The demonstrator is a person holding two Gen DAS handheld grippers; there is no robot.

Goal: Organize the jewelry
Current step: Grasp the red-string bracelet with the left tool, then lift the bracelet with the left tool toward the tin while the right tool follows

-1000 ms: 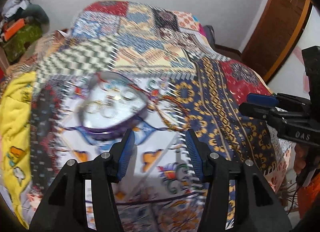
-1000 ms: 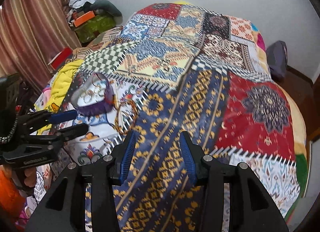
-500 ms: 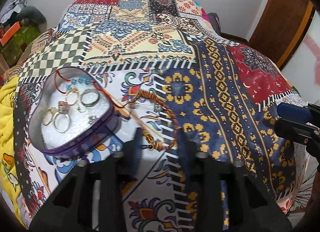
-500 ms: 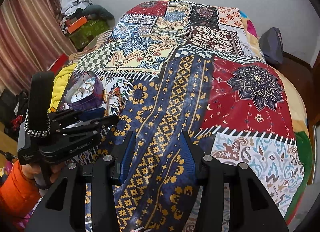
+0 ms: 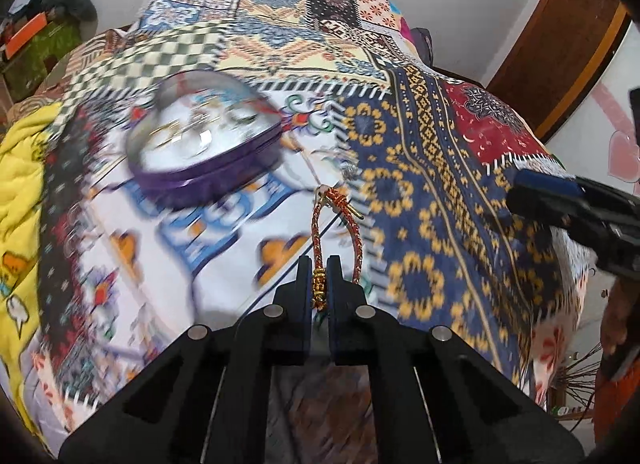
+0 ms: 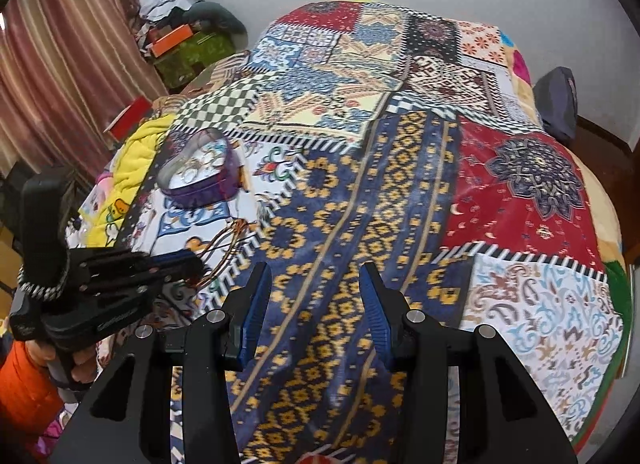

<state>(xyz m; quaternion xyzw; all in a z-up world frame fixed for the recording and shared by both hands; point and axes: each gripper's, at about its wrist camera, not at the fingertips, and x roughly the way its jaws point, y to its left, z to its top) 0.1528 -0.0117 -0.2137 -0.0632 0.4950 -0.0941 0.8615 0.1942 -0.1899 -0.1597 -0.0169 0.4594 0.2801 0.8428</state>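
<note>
Jaws of the left gripper (image 5: 319,269) clamped on a red-and-gold braided bracelet (image 5: 336,232), up-left lies the purple heart-shaped tin (image 5: 204,144); right gripper (image 6: 316,304) gapes, farther away.

You are working over a bed (image 6: 400,200) covered by a patchwork blanket (image 6: 520,192) of checkered, floral, red and navy-and-gold panels. On its white patterned panel, toward your left, sits a purple heart-shaped tin (image 6: 200,180), open at the top, with rings on its pale lining; the left wrist view blurs them. A yellow quilted cloth (image 6: 136,148) lies along the bed's left edge, just beside the tin. A thin cord (image 5: 308,160) trails across the blanket from the tin's near corner.
</note>
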